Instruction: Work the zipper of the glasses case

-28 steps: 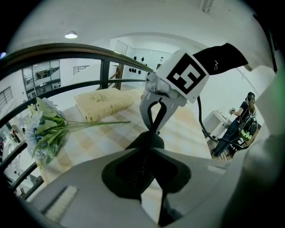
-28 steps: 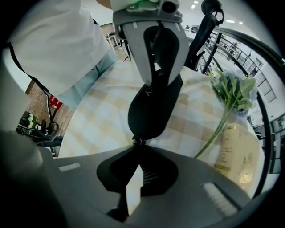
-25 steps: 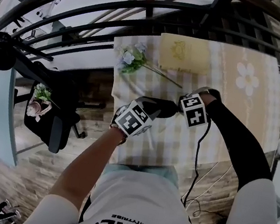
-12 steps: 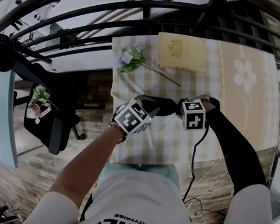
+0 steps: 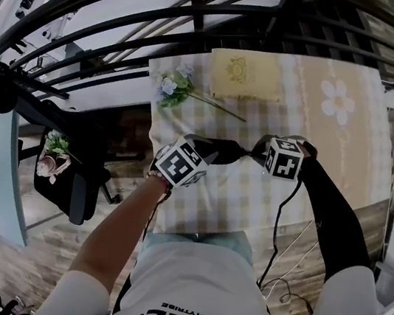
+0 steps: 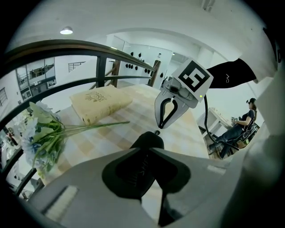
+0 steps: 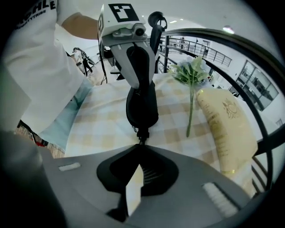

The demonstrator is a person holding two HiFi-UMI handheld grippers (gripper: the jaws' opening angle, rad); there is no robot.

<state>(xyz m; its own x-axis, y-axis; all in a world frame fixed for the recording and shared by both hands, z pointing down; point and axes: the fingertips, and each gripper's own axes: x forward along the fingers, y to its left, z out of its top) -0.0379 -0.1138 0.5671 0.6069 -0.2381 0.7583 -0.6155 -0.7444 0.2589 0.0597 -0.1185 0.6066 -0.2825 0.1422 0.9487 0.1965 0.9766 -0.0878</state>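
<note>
The black glasses case [image 5: 228, 151] is held over the checked tablecloth [image 5: 251, 192], between my two grippers. My left gripper [image 5: 209, 153] is shut on one end of the case [image 6: 147, 141], its jaws [image 6: 149, 150] closing round the dark shell. My right gripper [image 5: 255, 154] points steeply down at the other end. In the right gripper view the case [image 7: 141, 107] hangs lengthwise ahead, and the small zipper pull [image 7: 142, 133] runs into the shut jaws of the right gripper [image 7: 141, 144]. In the left gripper view the right gripper [image 6: 157, 129] pinches at the case's far tip.
A cream cushion-like box [image 5: 244, 75] and a bunch of artificial flowers [image 5: 175, 88] lie at the table's far side. A dark curved railing [image 5: 228, 16] runs behind the table. An office chair [image 5: 75, 170] stands on the floor at left. A cable [image 5: 279, 226] trails from the right gripper.
The right gripper has rolled about its own axis and shifted slightly right, still pinching the zipper pull. The left gripper has kept its grip on the case.
</note>
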